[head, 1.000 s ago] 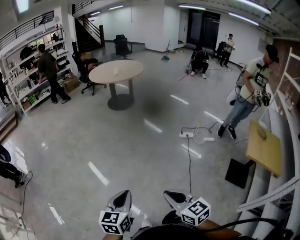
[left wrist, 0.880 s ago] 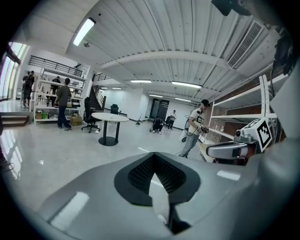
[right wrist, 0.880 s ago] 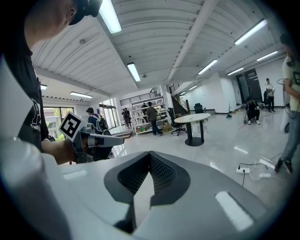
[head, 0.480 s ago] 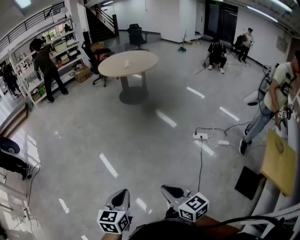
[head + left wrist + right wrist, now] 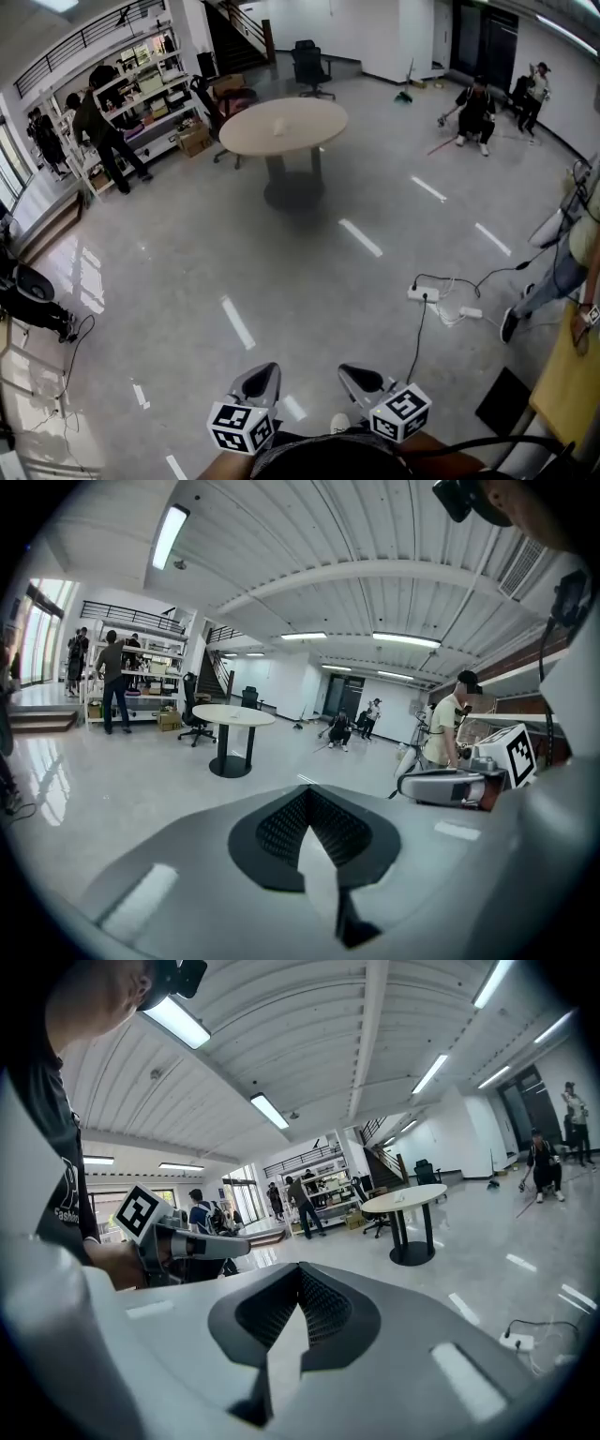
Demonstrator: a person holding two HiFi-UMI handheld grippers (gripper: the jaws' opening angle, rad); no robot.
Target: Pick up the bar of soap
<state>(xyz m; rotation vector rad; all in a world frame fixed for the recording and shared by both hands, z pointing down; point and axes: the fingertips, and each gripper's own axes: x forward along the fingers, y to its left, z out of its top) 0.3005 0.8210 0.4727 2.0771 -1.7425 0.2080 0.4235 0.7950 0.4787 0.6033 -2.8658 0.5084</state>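
Note:
I cannot make out a bar of soap for certain. A small pale object (image 5: 278,125) lies on the round beige table (image 5: 300,131) far across the floor; it is too small to identify. My left gripper (image 5: 258,382) and right gripper (image 5: 362,379) are held side by side at the bottom of the head view, well above the floor. Both are shut with nothing between the jaws. In the left gripper view the left gripper (image 5: 312,810) points at the open hall, with the right gripper (image 5: 448,785) beside it. In the right gripper view the right gripper (image 5: 296,1303) points toward the table (image 5: 405,1201).
A power strip with cables (image 5: 424,294) lies on the grey floor to the right. Office chairs (image 5: 310,66) and shelving (image 5: 150,84) stand at the back. Several people are around the hall, one (image 5: 96,131) by the shelves. A black mat (image 5: 504,401) lies at the lower right.
The head view has swung, so the round table and power strip sit farther right and lower in the picture. Both grippers stay shut at the bottom edge.

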